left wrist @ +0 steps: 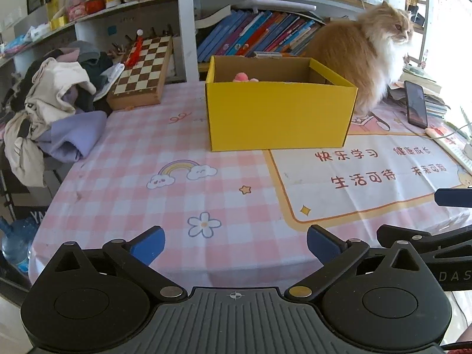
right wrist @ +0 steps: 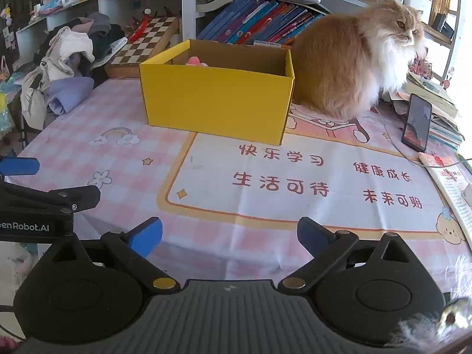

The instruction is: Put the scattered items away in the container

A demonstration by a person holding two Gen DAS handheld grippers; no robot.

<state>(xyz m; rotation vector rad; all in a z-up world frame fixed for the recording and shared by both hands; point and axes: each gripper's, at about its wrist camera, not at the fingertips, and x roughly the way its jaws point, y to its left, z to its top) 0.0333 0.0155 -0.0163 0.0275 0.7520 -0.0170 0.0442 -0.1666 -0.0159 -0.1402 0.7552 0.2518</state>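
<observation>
A yellow cardboard box (left wrist: 277, 115) stands open on the pink checked tablecloth (left wrist: 132, 159); it also shows in the right wrist view (right wrist: 215, 103). A pink item (left wrist: 243, 77) lies inside it, partly hidden by the wall, and also shows in the right wrist view (right wrist: 194, 60). My left gripper (left wrist: 236, 246) is open and empty, low over the near table edge, well short of the box. My right gripper (right wrist: 230, 236) is open and empty, also near the front edge. Each gripper shows at the side of the other's view.
An orange and white cat (right wrist: 354, 67) sits right behind the box. A phone (right wrist: 417, 122) leans on stacked books at right. A chessboard (left wrist: 141, 70) and a pile of clothes (left wrist: 56, 103) lie at back left. Bookshelves (right wrist: 259, 20) stand behind.
</observation>
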